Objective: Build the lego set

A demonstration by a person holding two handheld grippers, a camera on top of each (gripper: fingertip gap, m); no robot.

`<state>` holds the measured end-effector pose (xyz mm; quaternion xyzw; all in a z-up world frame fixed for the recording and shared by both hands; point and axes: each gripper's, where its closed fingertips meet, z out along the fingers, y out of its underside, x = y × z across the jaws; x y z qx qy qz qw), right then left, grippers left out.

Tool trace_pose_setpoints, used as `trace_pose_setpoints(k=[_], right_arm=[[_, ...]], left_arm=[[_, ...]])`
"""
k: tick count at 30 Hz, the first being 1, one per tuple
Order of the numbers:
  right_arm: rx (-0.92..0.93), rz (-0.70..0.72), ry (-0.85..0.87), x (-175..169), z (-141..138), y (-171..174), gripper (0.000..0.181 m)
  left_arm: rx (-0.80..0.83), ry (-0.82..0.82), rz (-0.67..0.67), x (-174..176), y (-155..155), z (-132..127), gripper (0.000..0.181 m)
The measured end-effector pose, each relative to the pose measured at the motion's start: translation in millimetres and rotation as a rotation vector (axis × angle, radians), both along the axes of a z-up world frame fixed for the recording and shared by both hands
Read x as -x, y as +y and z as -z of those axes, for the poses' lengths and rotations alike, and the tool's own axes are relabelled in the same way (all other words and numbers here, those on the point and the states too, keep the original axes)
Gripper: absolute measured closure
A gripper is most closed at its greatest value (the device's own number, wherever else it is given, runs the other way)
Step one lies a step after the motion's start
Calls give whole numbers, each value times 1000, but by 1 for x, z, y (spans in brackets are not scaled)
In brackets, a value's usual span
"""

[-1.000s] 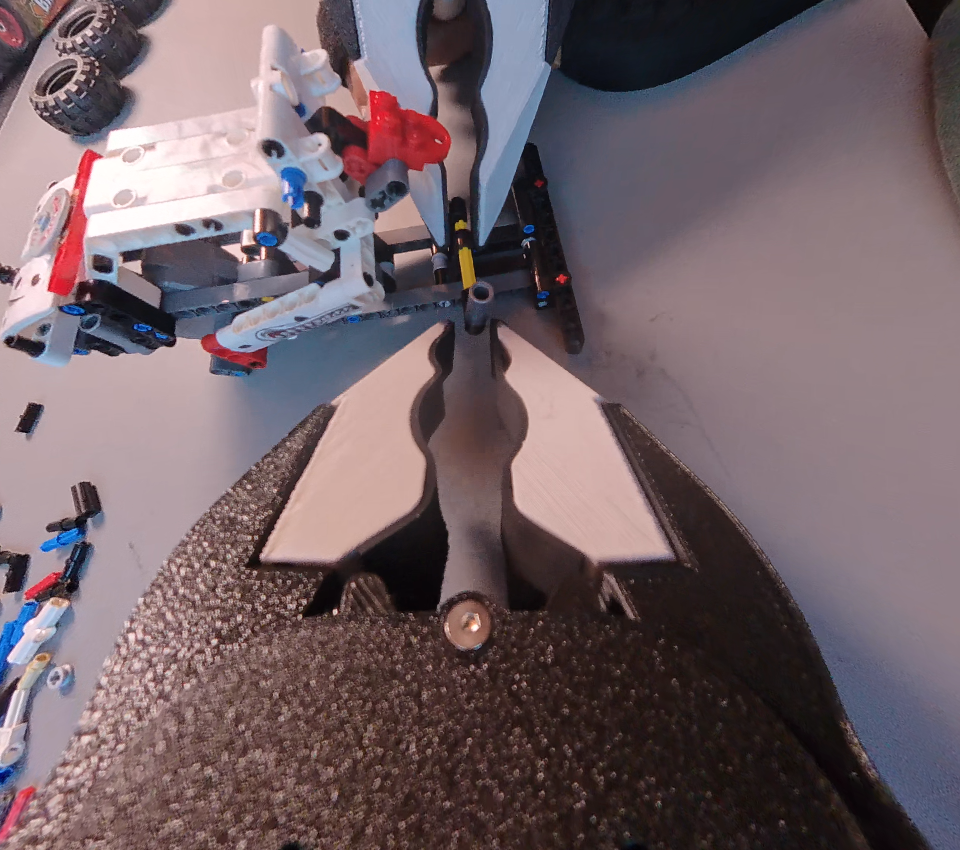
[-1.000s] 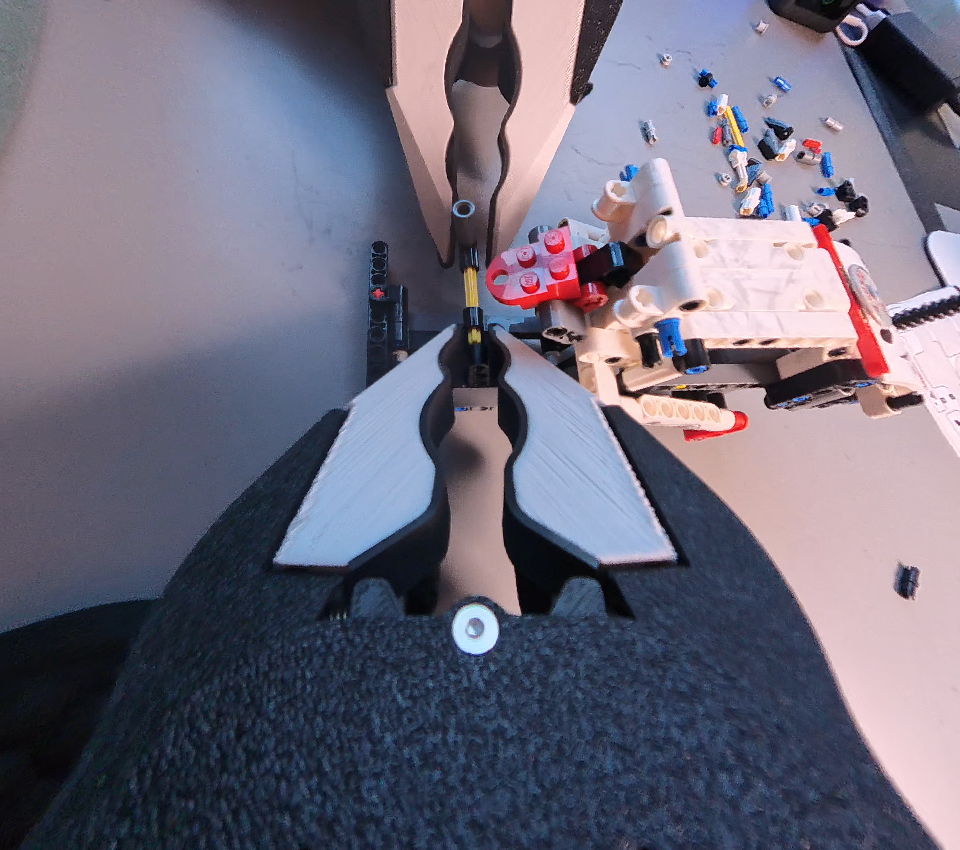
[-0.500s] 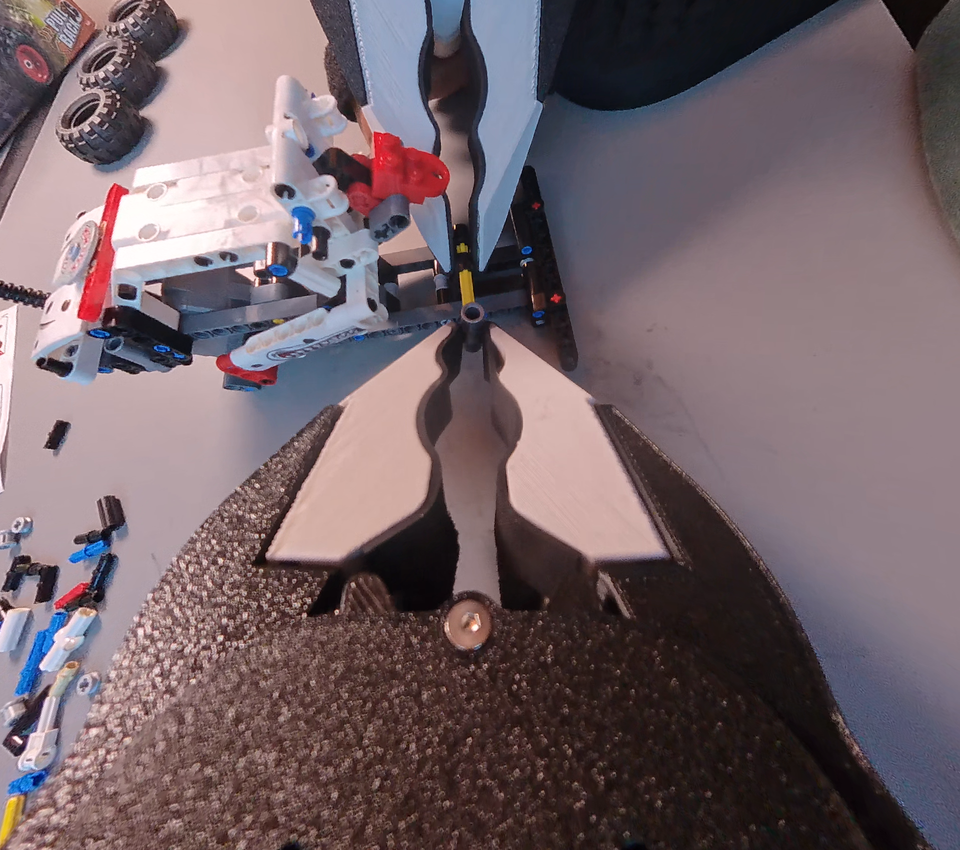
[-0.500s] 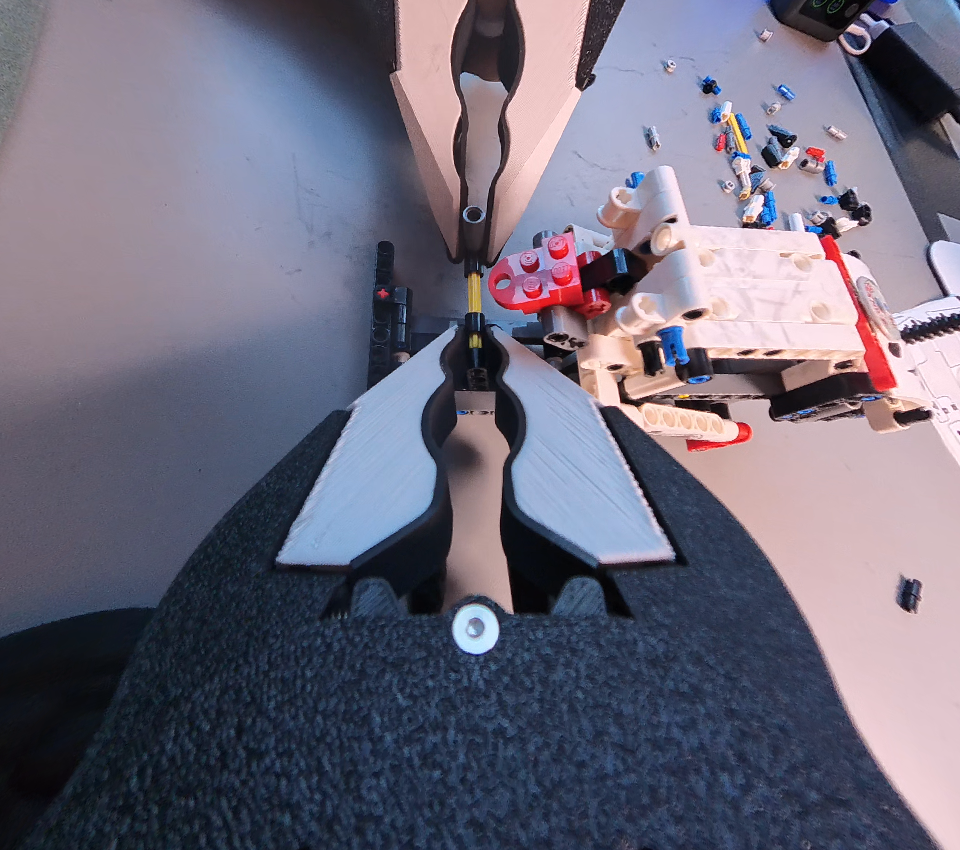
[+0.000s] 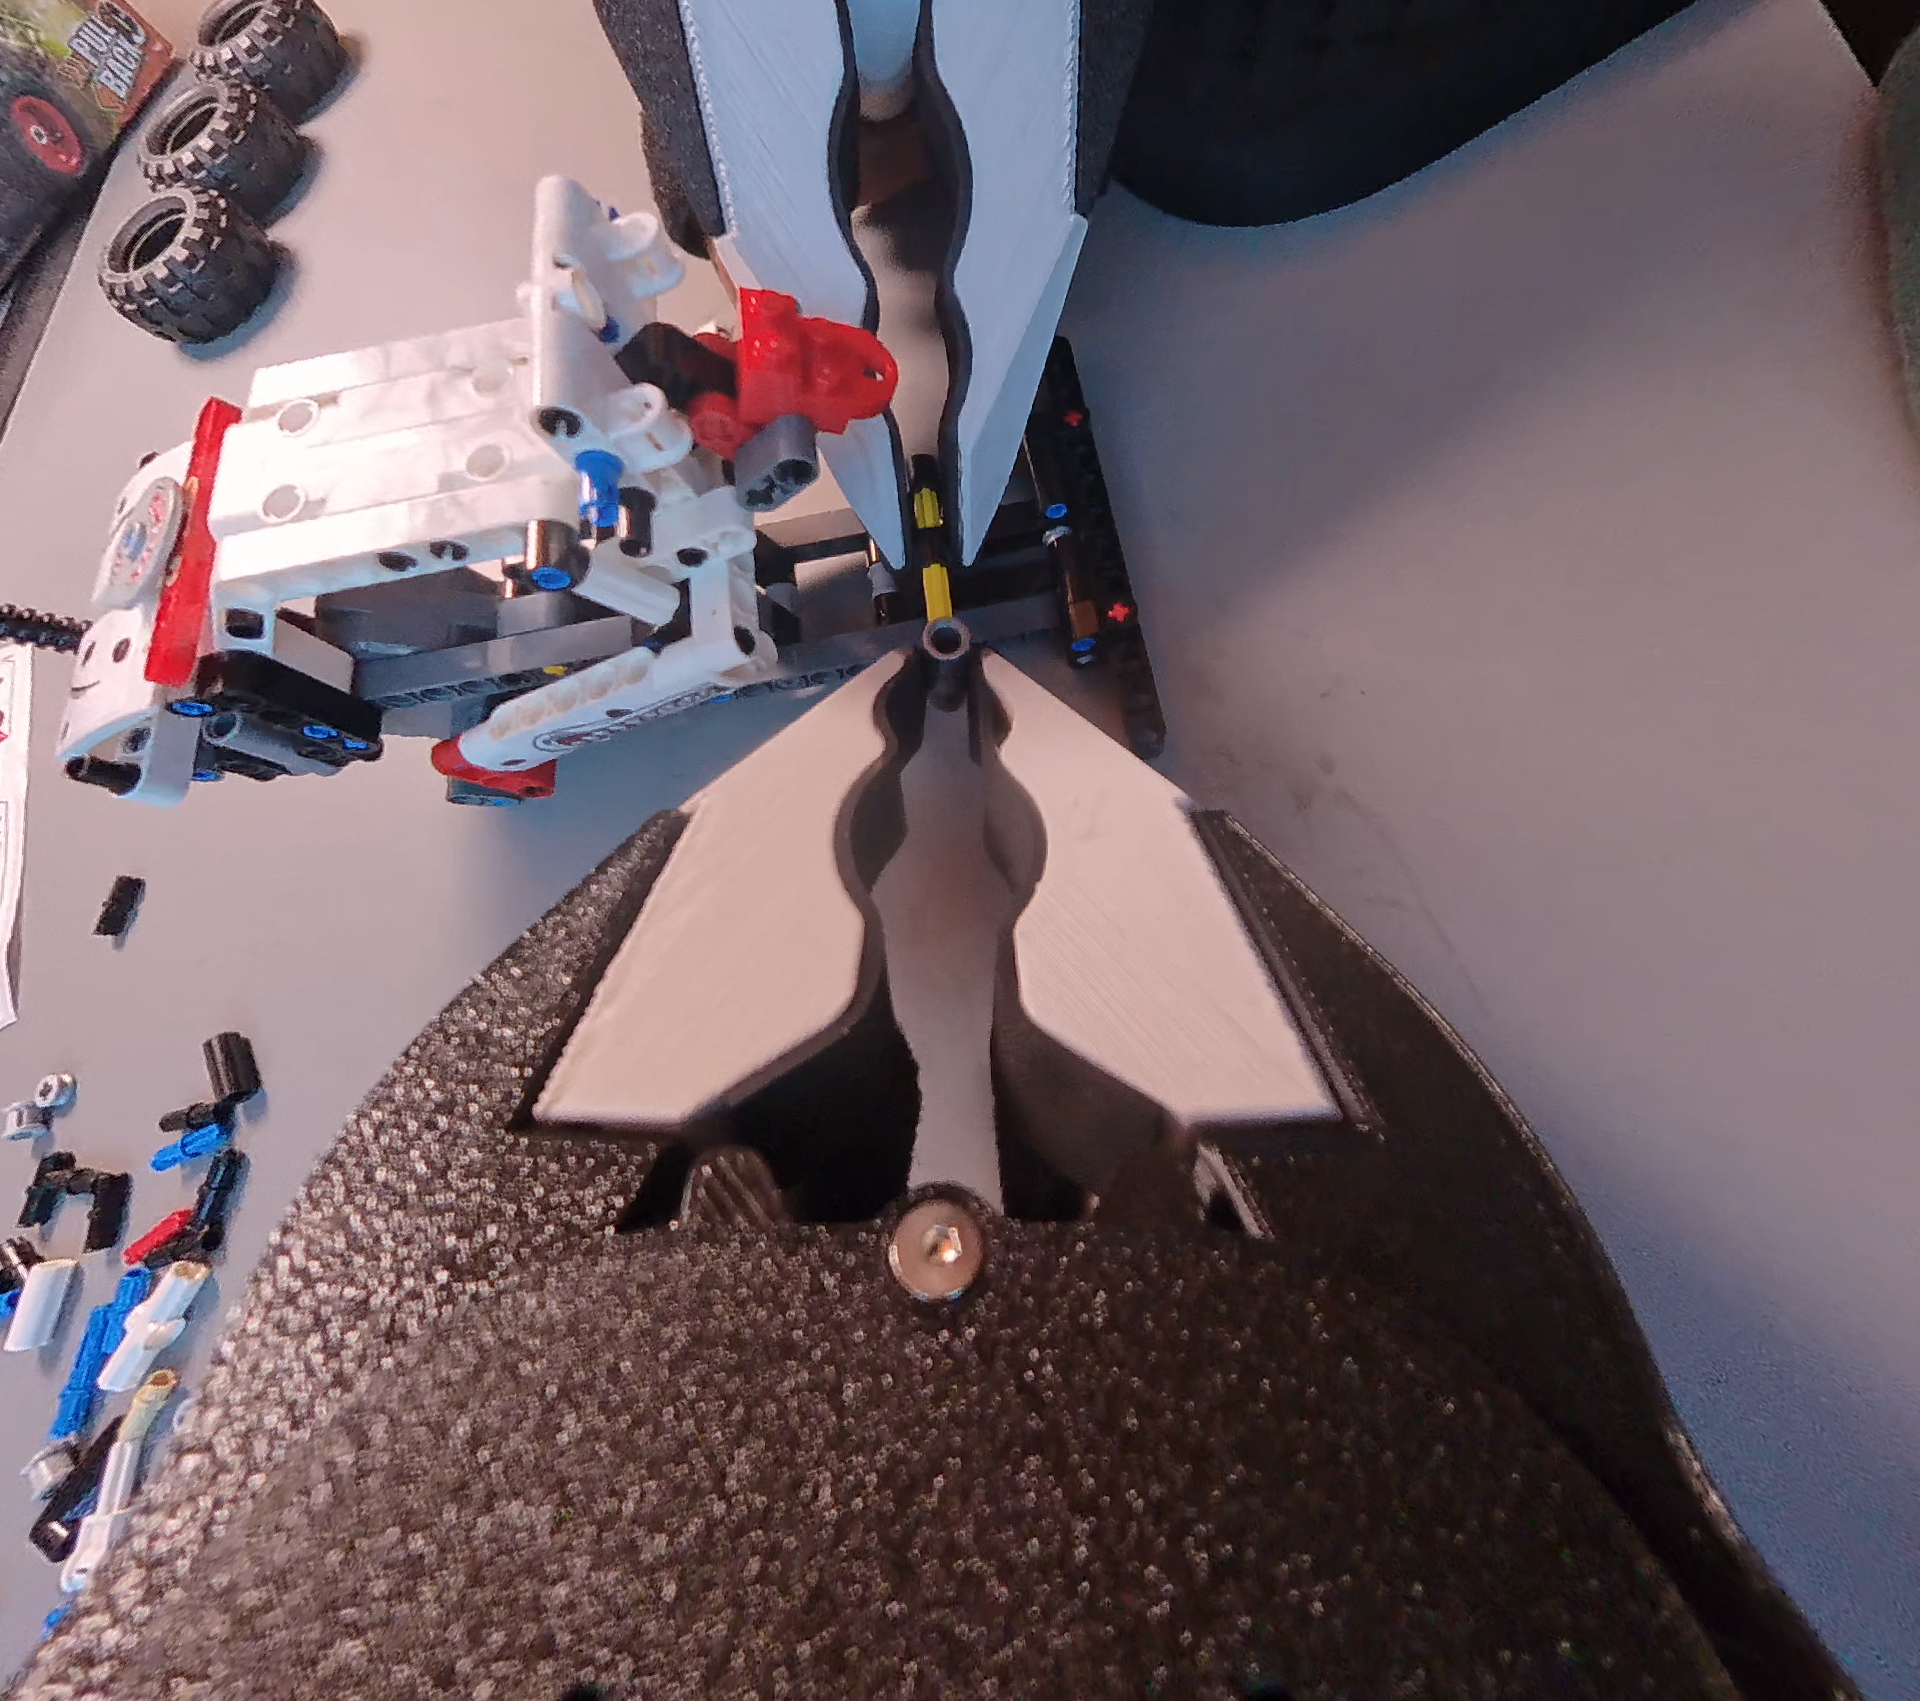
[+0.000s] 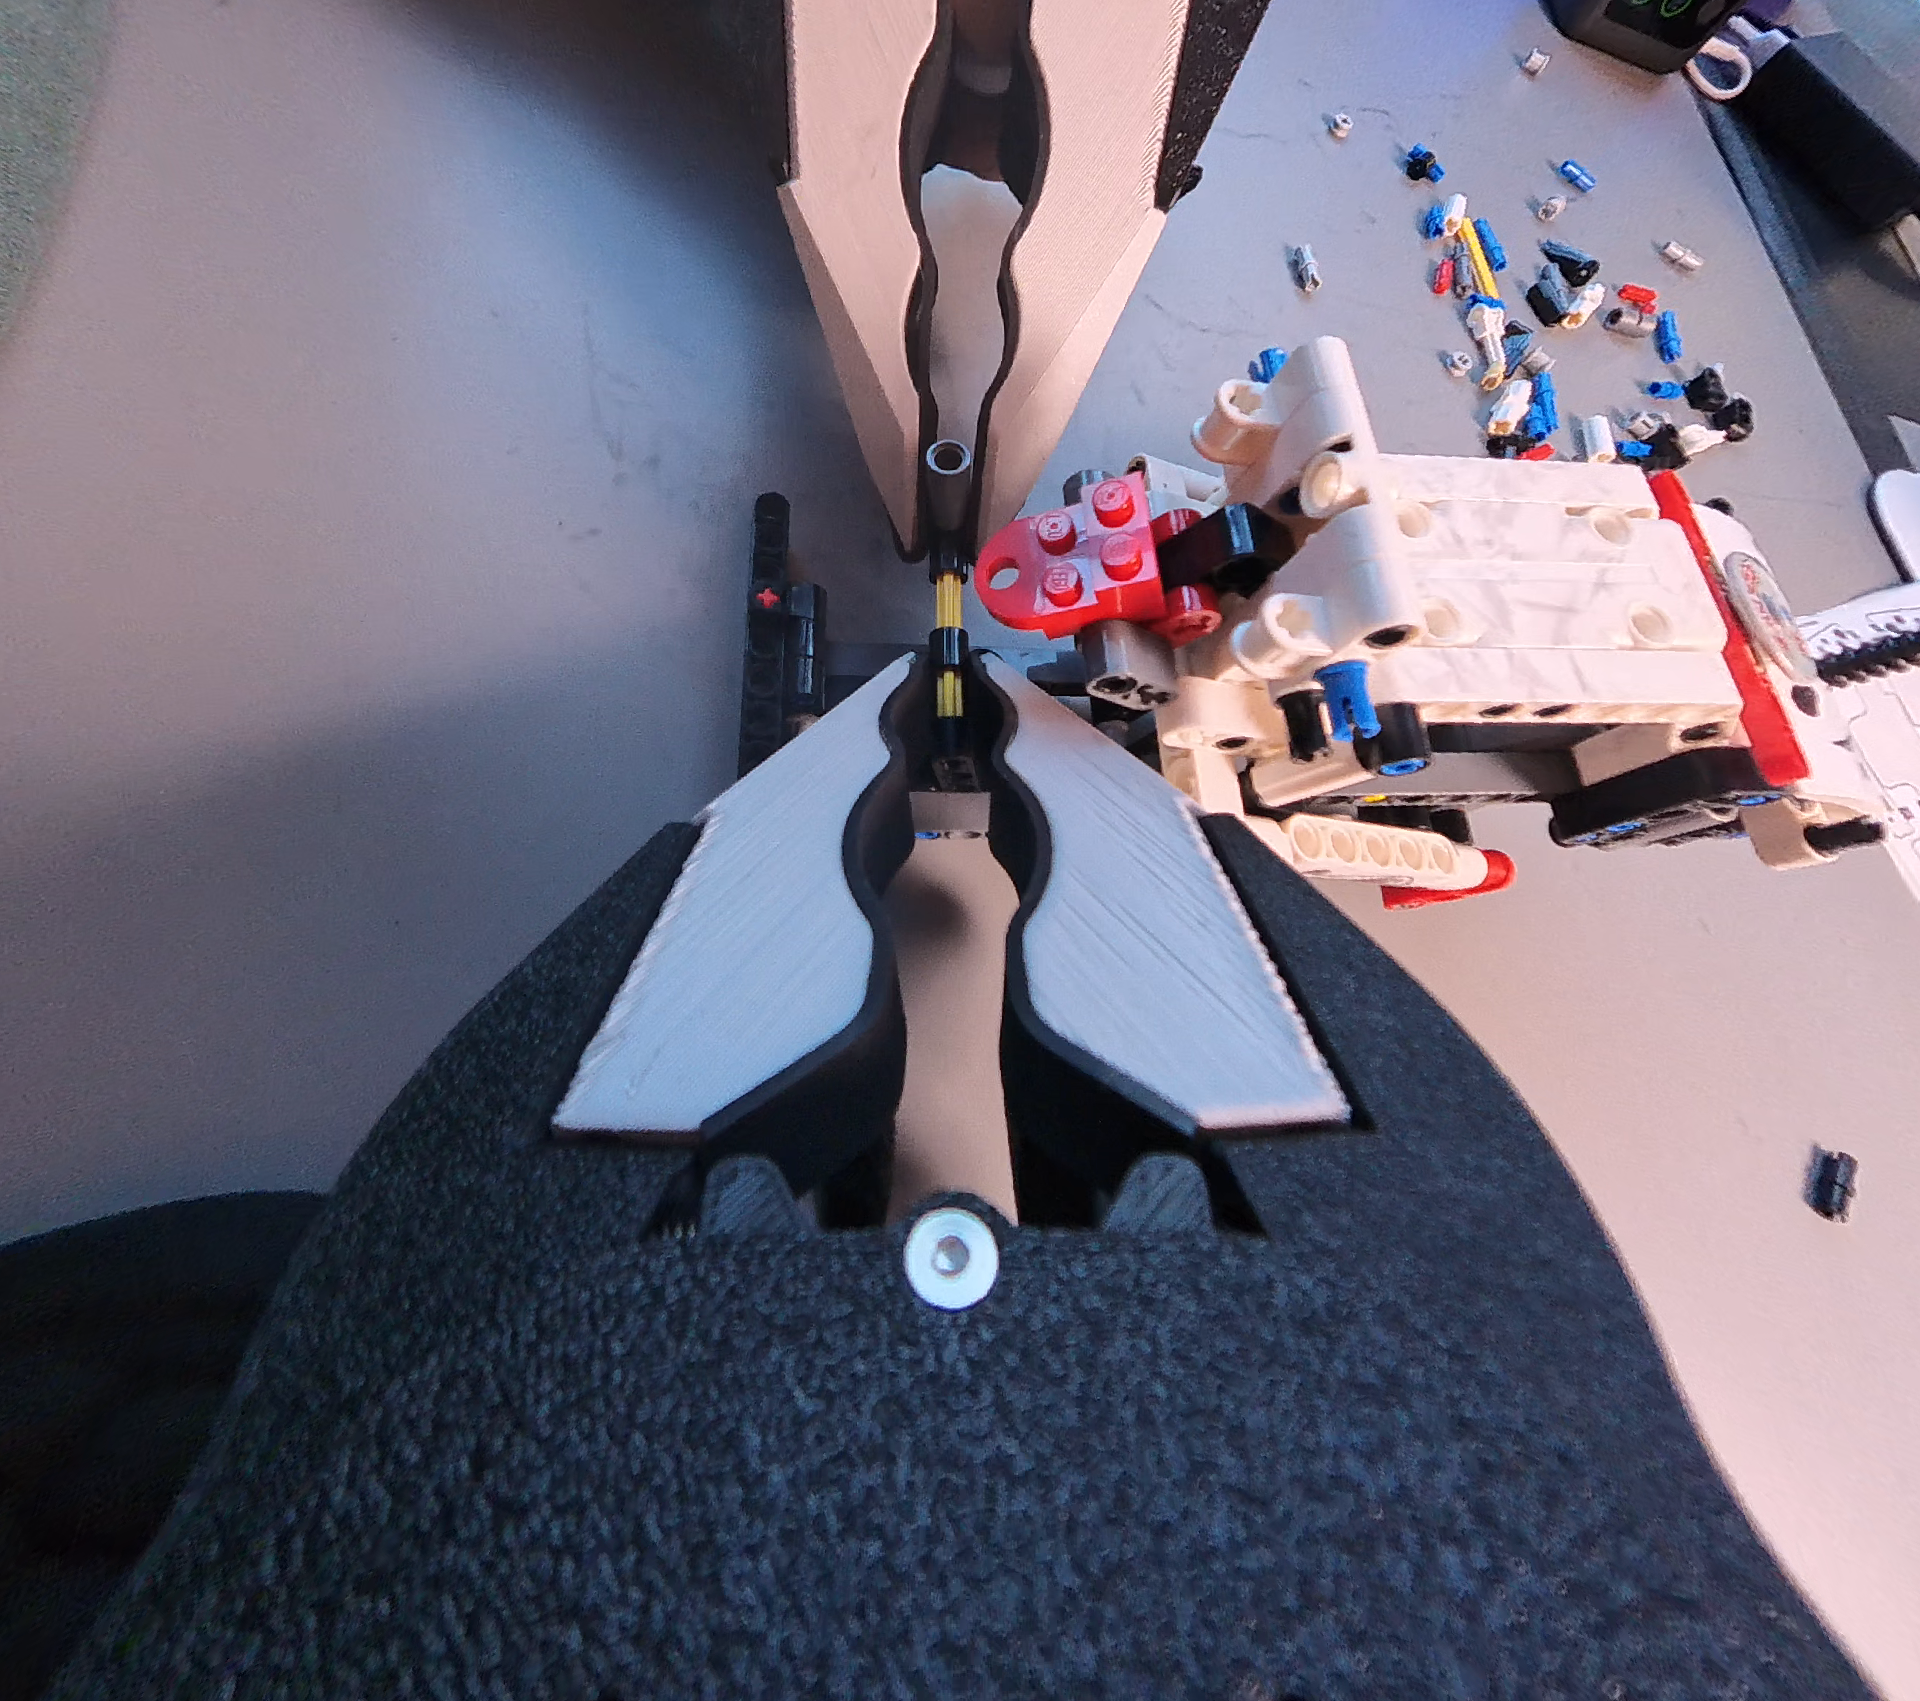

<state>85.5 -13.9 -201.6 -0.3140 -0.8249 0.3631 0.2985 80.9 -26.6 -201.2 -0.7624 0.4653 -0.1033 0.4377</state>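
Left wrist view – left gripper: fingers nearly closed, pinching a grey sleeve at the tips.
Left wrist view – truck model: on the desk, left of the tips; yellow axle just ahead.
Left wrist view – tyres: three, far left.
Right wrist view – right gripper: fingers narrow, closed around the axle's near end.
Right wrist view – loose parts: scattered beyond the model.

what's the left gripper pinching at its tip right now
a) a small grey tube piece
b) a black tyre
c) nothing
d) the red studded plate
a: in the left wrist view the left gripper has its jaws closed on a small grey tube piece, held end-on against the yellow axle of the truck model; the three black tyres lie apart on the table.
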Motion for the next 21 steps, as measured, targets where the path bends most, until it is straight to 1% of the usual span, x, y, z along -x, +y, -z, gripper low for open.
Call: trace_pose_setpoints(k=[4,12,21], right_arm=[[-5,4,2,0,0,0,176],[-8,9,2,0,0,2,176],[-13,14,3,-1,1,4,176]], left_arm=[[-8,20,-17,0,2,0,176],[2,26,-99,-2,5,1,176],[4,43,-138,-4,7,2,175]])
